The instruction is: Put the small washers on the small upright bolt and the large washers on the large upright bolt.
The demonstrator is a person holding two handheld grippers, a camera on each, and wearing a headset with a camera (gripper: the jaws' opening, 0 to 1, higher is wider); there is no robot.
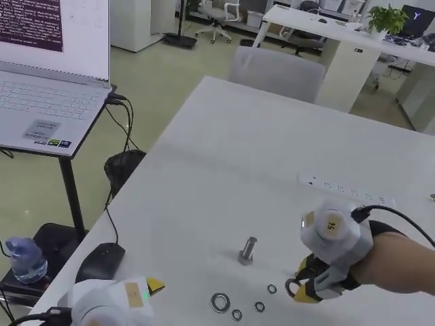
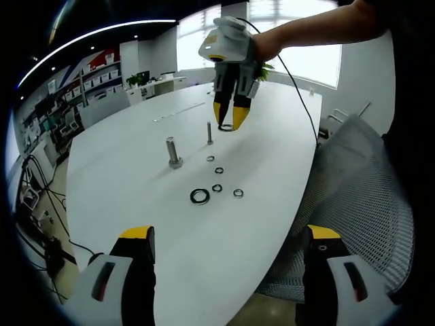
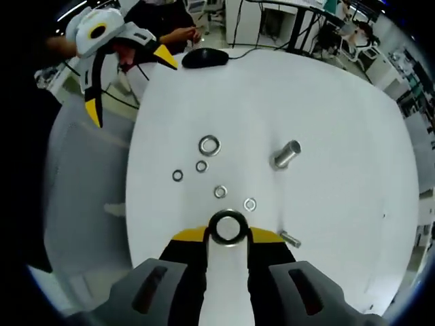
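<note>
My right gripper point(image 1: 297, 291) point(image 2: 230, 125) point(image 3: 228, 234) is shut on a large steel washer point(image 3: 228, 227), held just above the white table point(image 1: 224, 163). The thin small bolt point(image 3: 290, 238) point(image 2: 209, 132) stands close beside it. Farther off stands the large upright bolt point(image 1: 248, 250) point(image 2: 172, 151) point(image 3: 287, 154). A second large washer point(image 1: 219, 301) point(image 2: 199, 196) point(image 3: 209, 145) lies flat among several small washers point(image 1: 259, 306) point(image 2: 217, 187) point(image 3: 220, 191). My left gripper point(image 1: 136, 295) point(image 2: 228, 255) point(image 3: 129, 85) hovers open and empty by the near table edge.
An open laptop point(image 1: 47, 88) sits on a stand to the left, with a black mouse point(image 1: 100, 261) and a water bottle point(image 1: 24, 258) below it. A white power strip point(image 1: 346, 190) lies at the right. A grey chair point(image 1: 275, 71) stands at the far edge.
</note>
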